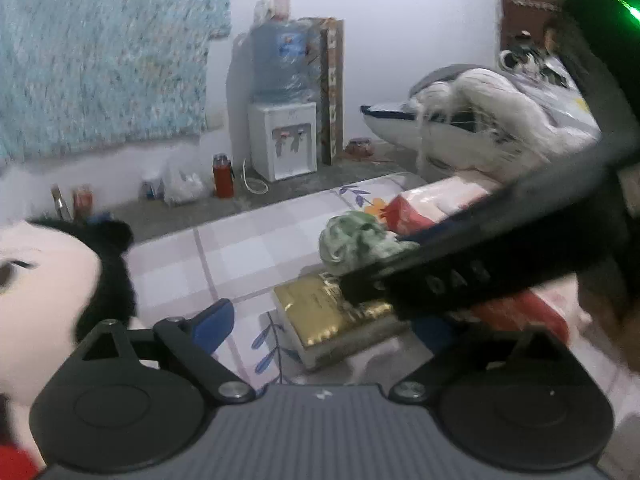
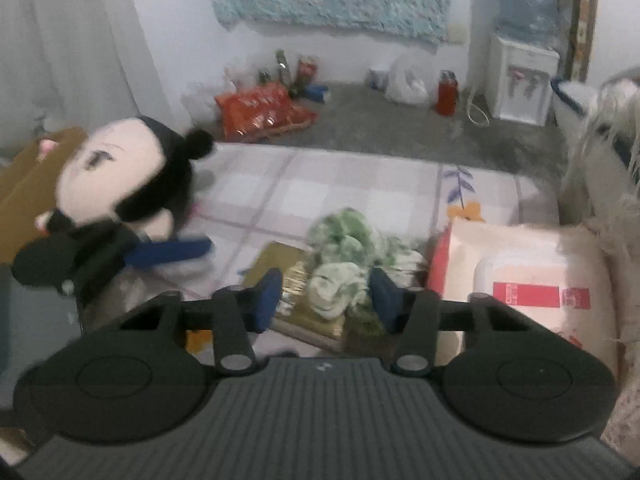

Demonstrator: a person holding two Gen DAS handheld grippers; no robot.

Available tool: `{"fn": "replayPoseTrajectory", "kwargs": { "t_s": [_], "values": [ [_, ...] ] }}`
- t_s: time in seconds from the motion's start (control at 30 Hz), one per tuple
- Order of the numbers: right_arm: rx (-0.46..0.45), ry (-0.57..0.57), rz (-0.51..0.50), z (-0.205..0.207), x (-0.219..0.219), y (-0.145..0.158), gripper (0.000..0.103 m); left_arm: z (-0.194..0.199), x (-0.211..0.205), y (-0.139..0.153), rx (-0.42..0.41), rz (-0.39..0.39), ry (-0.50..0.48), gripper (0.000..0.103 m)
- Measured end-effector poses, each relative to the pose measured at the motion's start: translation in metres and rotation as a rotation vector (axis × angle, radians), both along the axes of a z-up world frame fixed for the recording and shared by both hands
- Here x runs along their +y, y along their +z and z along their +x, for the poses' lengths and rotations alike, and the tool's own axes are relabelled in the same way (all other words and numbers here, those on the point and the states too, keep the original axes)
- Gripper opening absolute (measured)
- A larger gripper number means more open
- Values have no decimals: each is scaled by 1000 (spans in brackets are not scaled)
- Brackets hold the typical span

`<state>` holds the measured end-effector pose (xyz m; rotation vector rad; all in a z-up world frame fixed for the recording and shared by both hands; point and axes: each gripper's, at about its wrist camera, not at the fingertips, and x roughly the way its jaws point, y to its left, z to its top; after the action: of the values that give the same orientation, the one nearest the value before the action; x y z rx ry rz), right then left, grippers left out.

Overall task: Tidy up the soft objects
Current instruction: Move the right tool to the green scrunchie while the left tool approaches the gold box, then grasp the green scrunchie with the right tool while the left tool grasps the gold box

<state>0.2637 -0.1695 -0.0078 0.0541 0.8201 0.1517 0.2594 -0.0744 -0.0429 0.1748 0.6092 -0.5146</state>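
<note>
A plush doll with a pale face and black hair is at the left, beside my left gripper, which looks open; the doll also fills the left edge of the left wrist view. My left gripper shows one blue finger; the other is hidden behind the right gripper's black body. A green-and-white soft bundle lies on a gold packet. My right gripper is open, its blue fingers on either side of the bundle. The bundle and the gold packet also show in the left wrist view.
A checked mat covers the floor. A red-and-white pack lies at right. A white fluffy item sits on a tub. A water dispenser, red flask, white bag and orange snack bags stand along the wall.
</note>
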Motion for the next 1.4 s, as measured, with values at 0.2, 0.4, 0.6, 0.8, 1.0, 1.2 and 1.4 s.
{"fn": "replayPoseTrajectory", "kwargs": {
  "t_s": [0.2, 0.4, 0.6, 0.8, 1.0, 1.2, 1.4],
  "values": [
    [2, -32, 96, 1, -10, -5, 22, 25, 0, -16, 107, -160, 27, 87],
    [19, 7, 148, -9, -11, -5, 22, 12, 4, -9, 138, -99, 34, 83],
    [84, 96, 258, -30, 7, -7, 22, -30, 44, -3, 183, -76, 69, 83],
    [129, 186, 295, -71, 45, -8, 22, -105, 91, 4, 199, -37, 129, 83],
    [153, 177, 357, -119, 65, -8, 23, -182, 88, 14, 89, 87, 57, 86],
    [161, 171, 373, -130, 65, -16, 26, -196, 93, 16, 59, 58, 2, 93],
    [163, 153, 351, -127, 65, -21, 30, -190, 79, 6, 87, 63, -6, 88]
  ]
}}
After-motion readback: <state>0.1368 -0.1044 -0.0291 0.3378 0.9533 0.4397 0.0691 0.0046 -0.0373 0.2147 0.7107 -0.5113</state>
